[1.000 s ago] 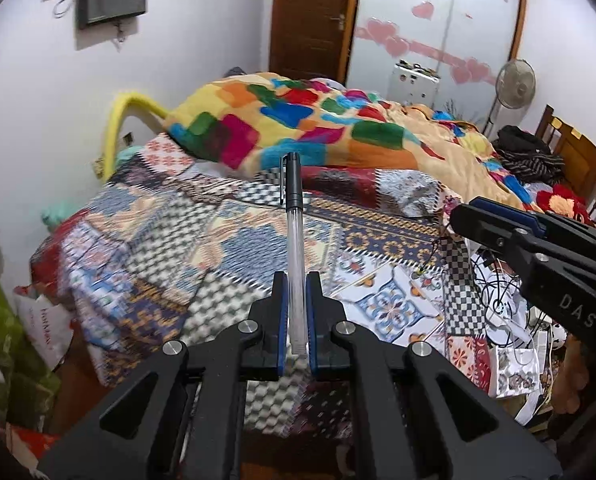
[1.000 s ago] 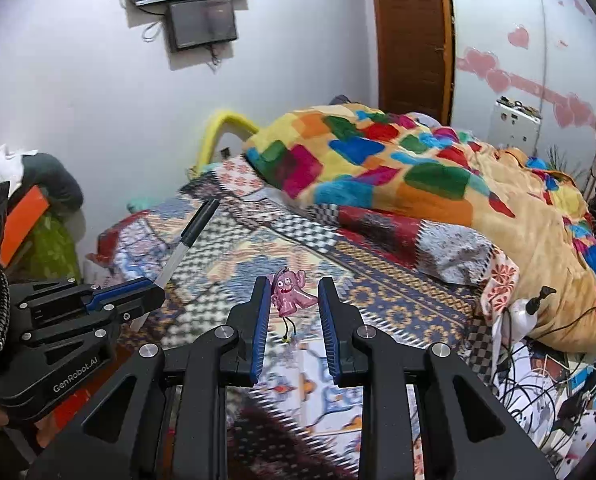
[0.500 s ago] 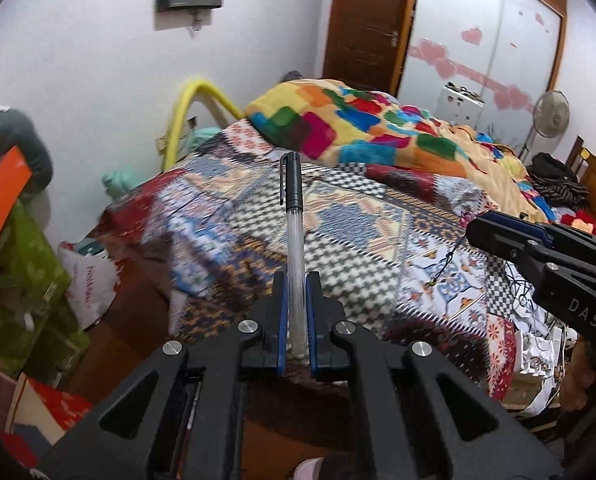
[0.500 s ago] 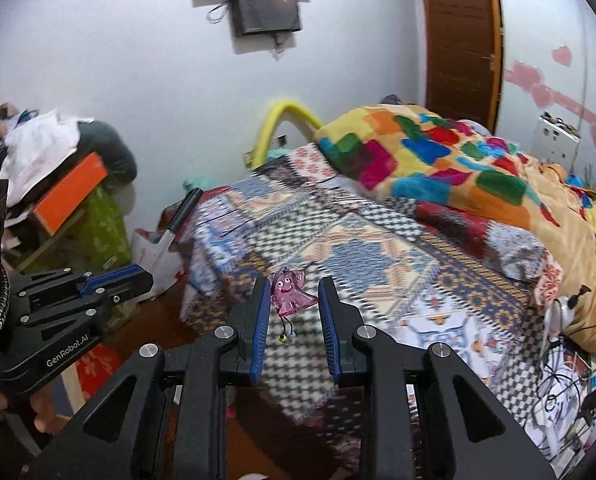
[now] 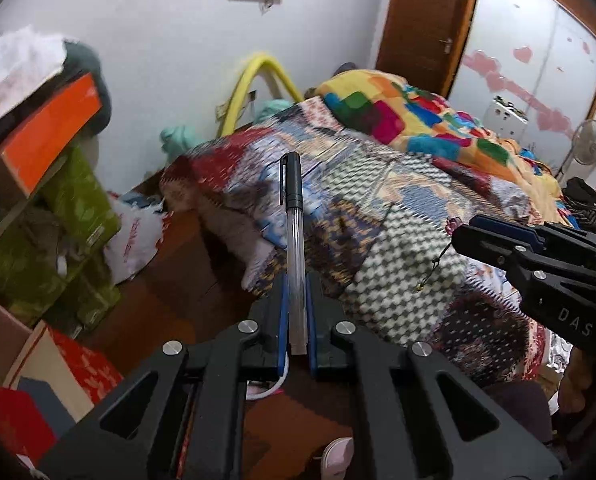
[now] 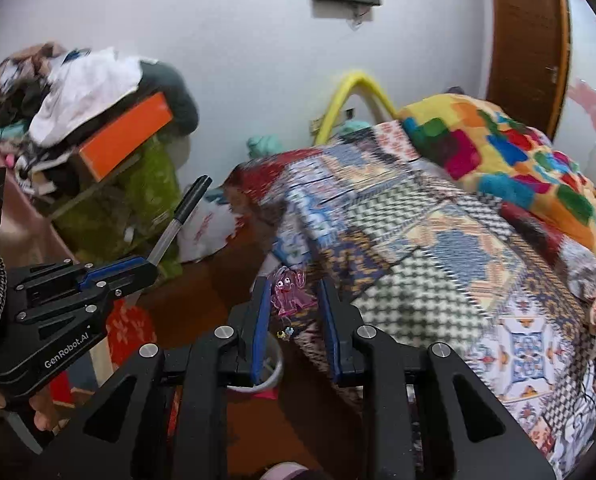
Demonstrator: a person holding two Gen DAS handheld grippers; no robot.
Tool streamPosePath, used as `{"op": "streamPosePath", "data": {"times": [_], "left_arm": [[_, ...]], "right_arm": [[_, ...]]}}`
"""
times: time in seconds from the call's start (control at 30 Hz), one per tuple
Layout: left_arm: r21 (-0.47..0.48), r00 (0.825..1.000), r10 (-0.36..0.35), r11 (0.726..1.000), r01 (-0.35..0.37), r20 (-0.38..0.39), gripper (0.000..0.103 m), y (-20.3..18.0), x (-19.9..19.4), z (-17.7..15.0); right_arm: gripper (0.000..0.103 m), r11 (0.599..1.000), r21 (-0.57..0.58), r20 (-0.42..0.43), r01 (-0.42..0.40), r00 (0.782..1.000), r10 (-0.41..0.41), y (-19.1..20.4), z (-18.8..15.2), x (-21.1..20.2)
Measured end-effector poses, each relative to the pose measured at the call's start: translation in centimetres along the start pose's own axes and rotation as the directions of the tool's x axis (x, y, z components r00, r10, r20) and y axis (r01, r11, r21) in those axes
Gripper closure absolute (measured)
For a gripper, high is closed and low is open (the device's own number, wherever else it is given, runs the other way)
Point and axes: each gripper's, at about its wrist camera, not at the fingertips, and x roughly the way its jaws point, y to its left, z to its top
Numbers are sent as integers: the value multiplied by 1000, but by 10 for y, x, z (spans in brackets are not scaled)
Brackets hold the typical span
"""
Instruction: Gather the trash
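My left gripper [image 5: 296,280] is shut on a clear pen with a black cap [image 5: 293,240] that points straight out from it. It also shows in the right wrist view [image 6: 141,270] at the left, pen [image 6: 177,220] slanting up. My right gripper [image 6: 291,284] is shut on a small pink see-through charm [image 6: 287,292] with a thin chain hanging below. In the left wrist view the right gripper [image 5: 464,228] is at the right, over the bed's corner. A white round rim [image 6: 265,384] shows on the floor below the right gripper.
A bed with a patchwork quilt [image 5: 398,208] and a bright blanket [image 5: 418,120] fills the right. Stacked green boxes [image 5: 49,248], an orange box [image 5: 45,132], clothes and a white plastic bag [image 5: 137,232] crowd the left by the wall. Brown floor [image 5: 169,292] lies between.
Both grippers have swung left and tipped down, away from the bed top toward the floor and the clutter by the wall. Each still holds its item.
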Motion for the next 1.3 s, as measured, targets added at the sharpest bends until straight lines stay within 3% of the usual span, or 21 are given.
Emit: {"op": "streamPosePath", "data": {"times": [0.2,0.4,0.63,0.9,1.0,1.07,1.13,1.23,1.3], "left_arm": [[-74,997,17,997,-22,-70,96,44,24,-23],[-120,985,25,992,-46,-172,96,74,61,-50],[-154,957,7,987,-54,-291,96,92,110,-80],[-191,937,-6,979,-65,-350,96,98,149,-86],[-215,928,-13,974,-72,-372,92,102,162,-85],[-236,919,-7,967,-94,-394,76,106,169,-86],[-247,919,-2,963,-104,-394,76,110,170,-87],[-238,918,17,964,-121,-395,76,113,167,-87],[-233,921,28,964,-127,-388,76,114,160,-85]], "right_arm": [[81,998,-39,-85,-58,995,54,36,-5,42],[81,992,-75,-198,-100,977,83,59,-18,95],[81,985,-40,-335,-167,931,145,65,-34,154],[80,977,-12,-387,-213,902,192,67,-27,191],[80,965,27,-416,-260,875,247,66,-25,202],[73,967,36,-431,-252,869,243,64,-26,208],[54,974,28,-429,-227,877,217,61,-28,211],[54,974,40,-431,-224,875,219,53,-31,210],[54,977,47,-415,-206,886,207,47,-33,202]]}}
